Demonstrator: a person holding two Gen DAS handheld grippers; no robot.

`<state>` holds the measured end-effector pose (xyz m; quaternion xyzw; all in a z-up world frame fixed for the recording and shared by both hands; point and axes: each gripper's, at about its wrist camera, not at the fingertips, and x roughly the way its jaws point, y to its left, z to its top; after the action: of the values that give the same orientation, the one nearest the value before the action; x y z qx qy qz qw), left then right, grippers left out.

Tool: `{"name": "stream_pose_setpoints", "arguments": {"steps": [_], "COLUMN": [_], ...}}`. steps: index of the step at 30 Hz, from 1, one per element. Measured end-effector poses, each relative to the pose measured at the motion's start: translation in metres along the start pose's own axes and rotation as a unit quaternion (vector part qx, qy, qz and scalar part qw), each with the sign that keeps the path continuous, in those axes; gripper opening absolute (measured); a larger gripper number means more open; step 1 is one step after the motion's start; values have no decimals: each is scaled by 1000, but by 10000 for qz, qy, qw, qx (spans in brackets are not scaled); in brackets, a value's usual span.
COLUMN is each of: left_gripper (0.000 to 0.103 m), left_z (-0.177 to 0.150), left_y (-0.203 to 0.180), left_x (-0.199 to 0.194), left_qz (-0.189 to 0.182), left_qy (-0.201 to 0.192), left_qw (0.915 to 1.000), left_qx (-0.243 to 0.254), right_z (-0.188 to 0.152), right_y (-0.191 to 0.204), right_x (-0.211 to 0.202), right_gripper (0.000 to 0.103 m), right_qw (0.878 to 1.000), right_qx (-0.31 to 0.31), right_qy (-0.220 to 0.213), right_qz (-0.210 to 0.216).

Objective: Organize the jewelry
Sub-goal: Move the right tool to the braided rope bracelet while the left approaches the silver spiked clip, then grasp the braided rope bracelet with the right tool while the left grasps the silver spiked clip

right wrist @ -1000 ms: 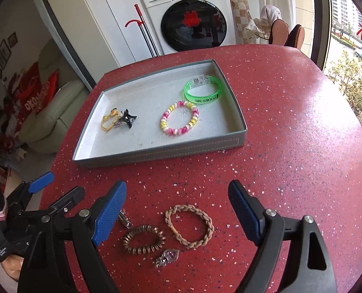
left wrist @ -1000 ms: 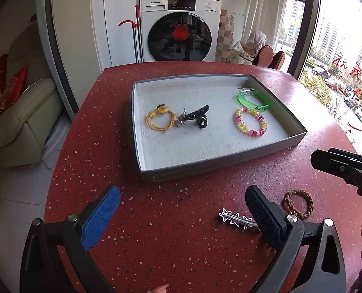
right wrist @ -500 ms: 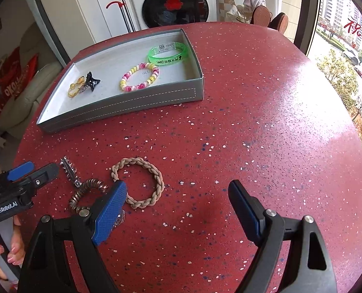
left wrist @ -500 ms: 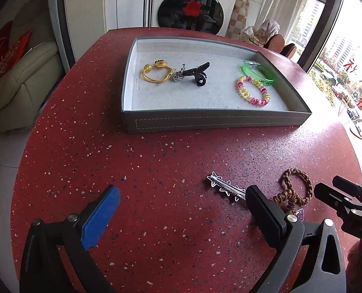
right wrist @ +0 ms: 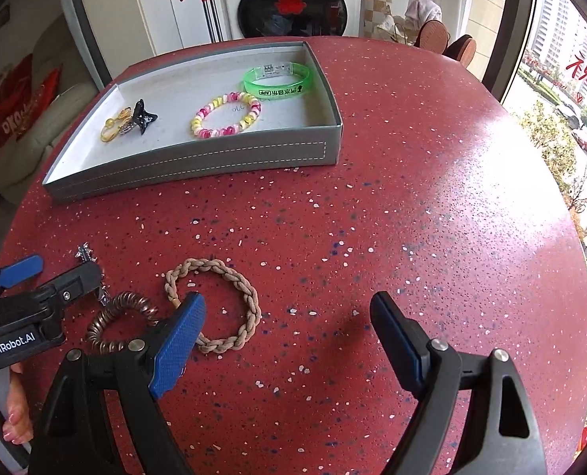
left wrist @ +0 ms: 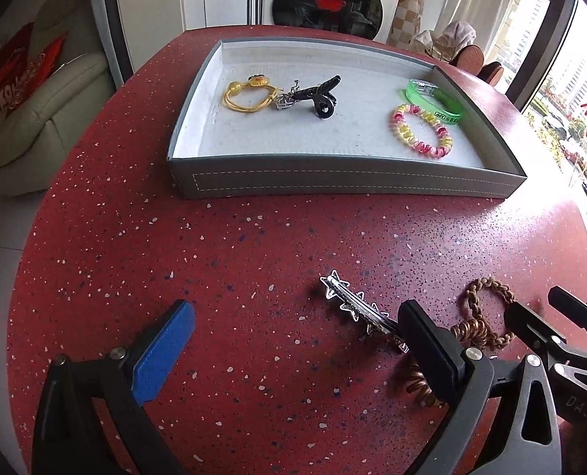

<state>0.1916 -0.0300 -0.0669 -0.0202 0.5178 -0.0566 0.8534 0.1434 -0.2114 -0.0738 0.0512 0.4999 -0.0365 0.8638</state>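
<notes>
A grey tray holds a yellow hair tie, a black claw clip, a green wristband and a pink-yellow bead bracelet. On the red table lie a silver star hair clip, a brown coil hair tie and a braided tan bracelet. My left gripper is open, its right finger beside the star clip. My right gripper is open, its left finger over the braided bracelet.
The round red speckled table ends near my grippers. A washing machine stands behind the table, a sofa is at the left, and a window is at the right.
Both grippers have lowered toward the table and drawn closer to the loose items near the front edge. Both stay open and empty.
</notes>
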Motion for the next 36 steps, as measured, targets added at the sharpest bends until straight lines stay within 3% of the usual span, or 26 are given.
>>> {"name": "stream_pose_setpoints", "arguments": {"steps": [7,9,12,14,17,23,26,32,34,36], "left_gripper": [103,103,103,89,86,79,79,79,86,87], "left_z": [-4,-5,-5,-6,-9,-8,-11,-16,-15,-14], "left_y": [1,3,2,-3,-8,-11,-13,-16,-19,-21], "left_x": [-6,-8,-11,-12,-9,-11,-18,-36,-35,-30], "left_qz": [227,239,223,220,162,94,171,-128,-272,-354], "left_qy": [-164,-180,-182,-162,-55,-61,-375,-943,-918,-835], "left_qw": [9989,9986,9983,9977,9973,9967,9933,9751,9659,9569], "left_qx": [366,433,507,622,717,809,1076,2004,2405,2760], "right_z": [-4,-4,-4,-4,-5,-8,-9,-8,-9,-9], "right_y": [14,17,21,24,26,22,18,11,10,10], "right_x": [1,0,-2,-2,-2,-6,-8,-7,-6,-5], "right_gripper": [61,44,27,20,8,7,7,7,7,7], "right_qw": [9995,9991,9988,9986,9984,9988,9989,9993,9994,9994], "right_qx": [-326,-416,-486,-524,-559,-462,-411,-243,-210,-192], "right_qy": [-36,-50,-34,-35,-49,-120,-153,-119,-96,-78], "right_qz": [-40,-31,32,50,59,125,142,250,263,268]}}
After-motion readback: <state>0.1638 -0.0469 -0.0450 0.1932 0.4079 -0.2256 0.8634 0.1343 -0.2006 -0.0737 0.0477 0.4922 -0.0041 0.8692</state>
